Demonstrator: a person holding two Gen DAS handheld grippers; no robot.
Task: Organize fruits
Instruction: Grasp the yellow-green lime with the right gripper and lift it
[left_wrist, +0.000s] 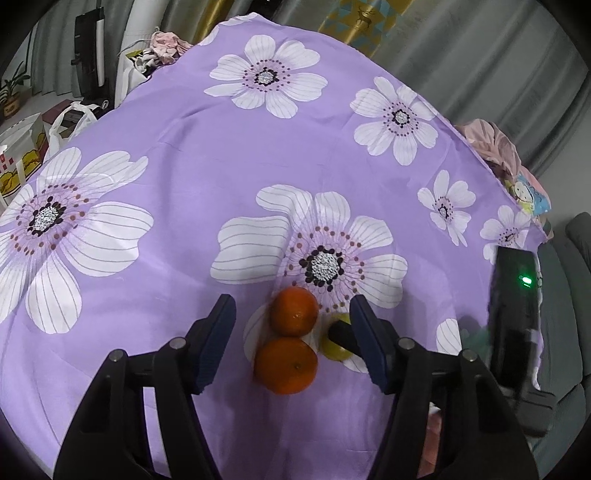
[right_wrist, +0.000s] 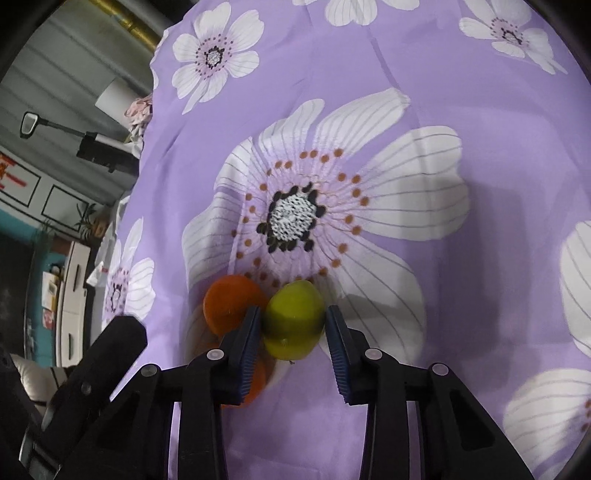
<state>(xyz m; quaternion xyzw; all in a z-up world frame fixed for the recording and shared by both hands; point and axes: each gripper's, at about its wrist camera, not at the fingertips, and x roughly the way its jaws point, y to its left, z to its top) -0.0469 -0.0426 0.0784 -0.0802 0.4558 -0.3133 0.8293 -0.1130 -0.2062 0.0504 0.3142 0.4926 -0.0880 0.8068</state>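
Observation:
Two oranges lie touching on the purple flowered cloth (left_wrist: 184, 184), one farther (left_wrist: 294, 312) and one nearer (left_wrist: 286, 365). My left gripper (left_wrist: 291, 308) stands open over them, its blue pads on either side and touching neither. A yellow-green fruit (right_wrist: 293, 321) sits right beside the oranges. My right gripper (right_wrist: 293, 315) is shut on the fruit, a pad pressed against each side. In the left wrist view this fruit (left_wrist: 334, 352) shows half hidden behind my left gripper's right finger. In the right wrist view one orange (right_wrist: 231, 302) touches the fruit, the other (right_wrist: 258, 376) is mostly covered.
The cloth's edge falls away at the far left (left_wrist: 122, 103) and at the right (left_wrist: 517, 192). Plastic bags and boxes (left_wrist: 62, 125) stand beyond the left edge. Pink clothing (left_wrist: 495, 147) lies at the right edge, and a grey sofa (left_wrist: 569, 295) stands beyond it.

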